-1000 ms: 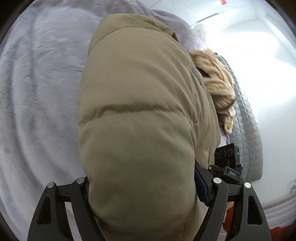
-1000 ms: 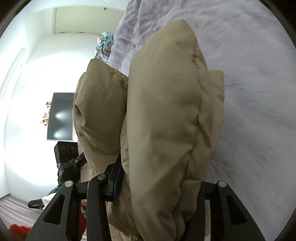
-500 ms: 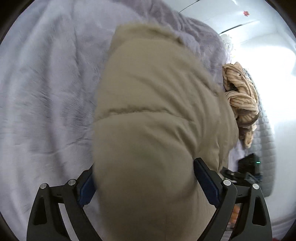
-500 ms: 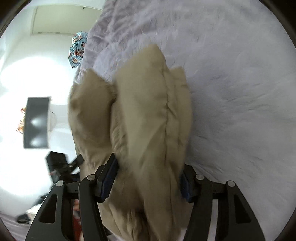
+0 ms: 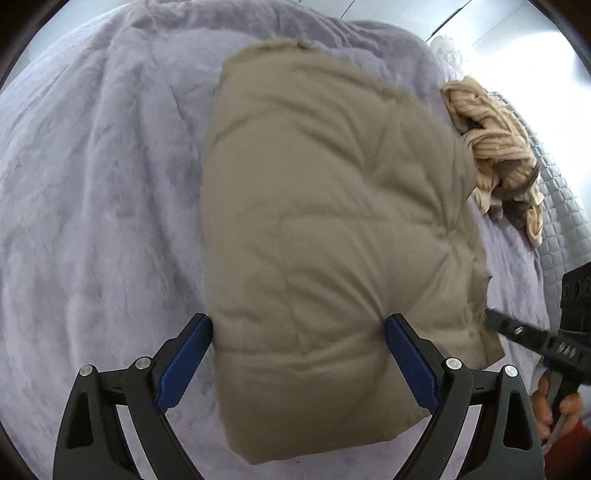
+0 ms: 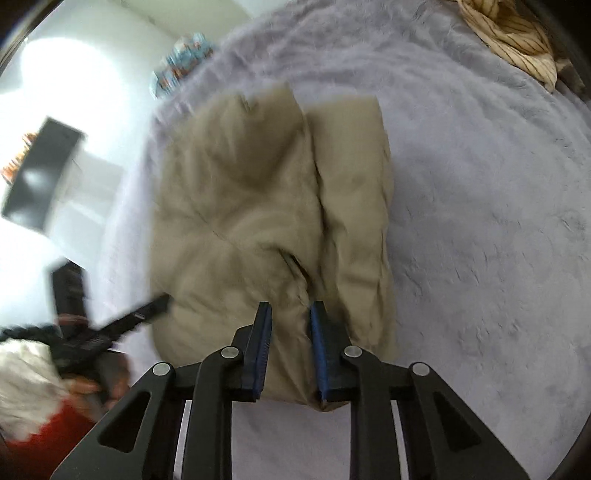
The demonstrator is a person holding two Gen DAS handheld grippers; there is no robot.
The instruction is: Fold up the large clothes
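Observation:
A folded tan puffer jacket (image 5: 325, 229) lies on the lilac plush blanket (image 5: 92, 192). My left gripper (image 5: 298, 325) is open wide, its blue pads at either side of the jacket's near end, which bulges between them. In the right wrist view the jacket (image 6: 266, 221) lies folded in a block with a seam down its middle. My right gripper (image 6: 288, 310) has its jaws narrowly parted over the jacket's near edge, with a little fabric showing between the pads; whether they pinch it is unclear.
A beige ribbed knit garment (image 5: 495, 147) lies crumpled at the blanket's right side by a grey quilted cover (image 5: 561, 206); it also shows in the right wrist view (image 6: 513, 33). A dark wall screen (image 6: 40, 170) and a patterned cloth (image 6: 181, 55) are at left.
The jacket has come down from hanging in both grippers to lying on the blanket. My left gripper has opened wide. My right gripper's jaws have narrowed and drawn back to the jacket's near edge.

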